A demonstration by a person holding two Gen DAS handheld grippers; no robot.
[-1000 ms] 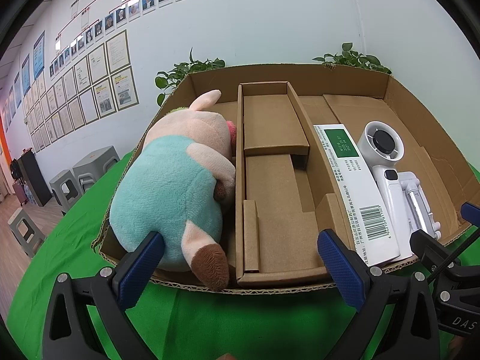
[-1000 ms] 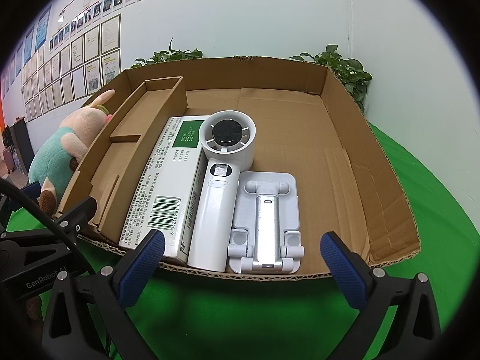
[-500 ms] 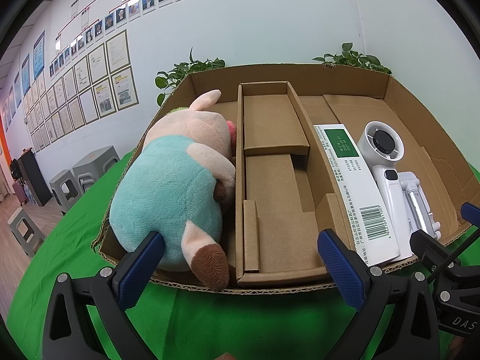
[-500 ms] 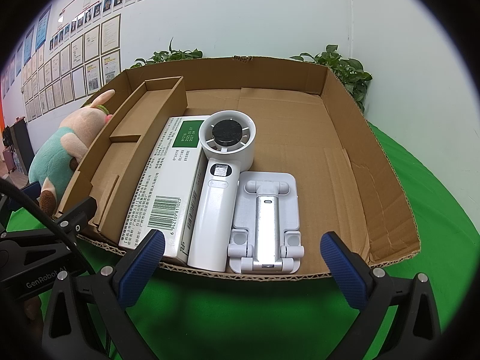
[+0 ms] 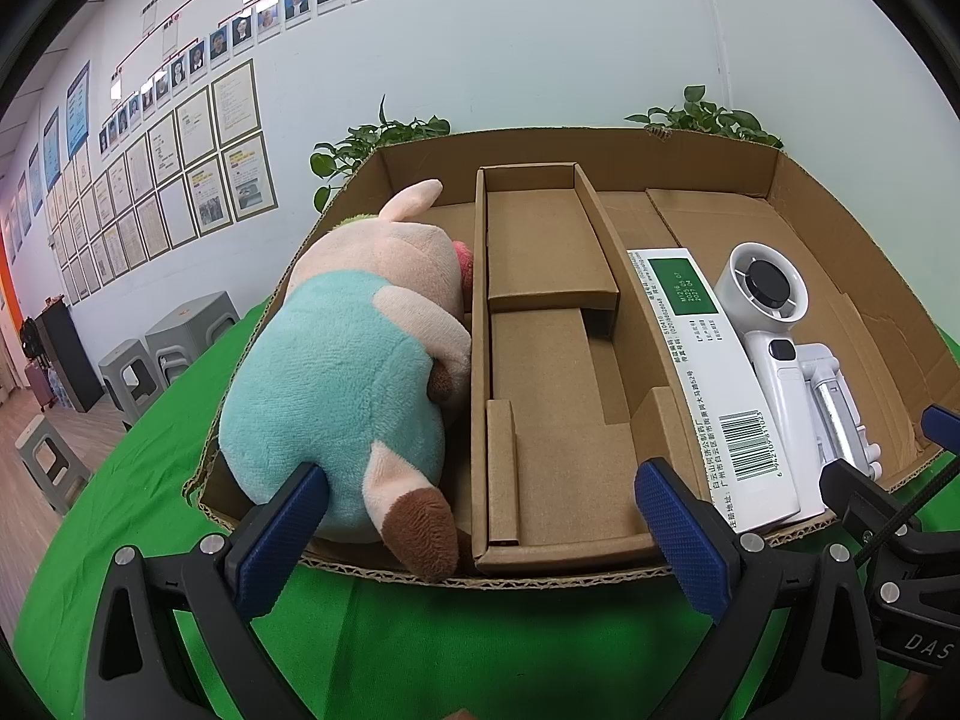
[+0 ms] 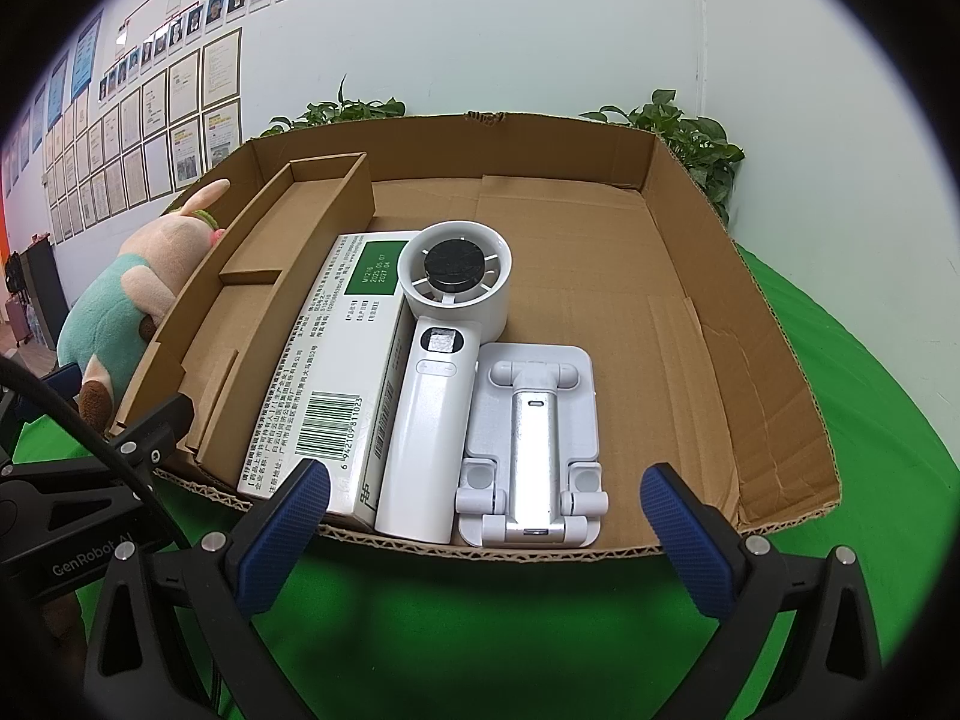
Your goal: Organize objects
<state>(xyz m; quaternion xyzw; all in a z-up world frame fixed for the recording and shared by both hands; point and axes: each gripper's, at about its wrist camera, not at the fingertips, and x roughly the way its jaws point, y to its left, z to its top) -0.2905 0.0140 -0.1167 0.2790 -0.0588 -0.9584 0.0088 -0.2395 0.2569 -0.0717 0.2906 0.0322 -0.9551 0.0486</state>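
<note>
Cardboard box (image 6: 774, 360), on my green counter (image 6: 480, 618), long divider insert (image 5: 540, 360) running near-to-far.

Left bay: plush toy (image 5: 348, 384), long axis near-to-far, head toward the far wall.

Right bay, side by side, all lengthwise near-to-far: medicine carton (image 6: 342, 360), barcode end nearest; handheld fan (image 6: 441, 384), head farthest; folding phone stand (image 6: 531, 444).

My left gripper (image 5: 480, 531) and right gripper (image 6: 483, 531) hover level at the box's near edge, jaws apart, empty.
</note>
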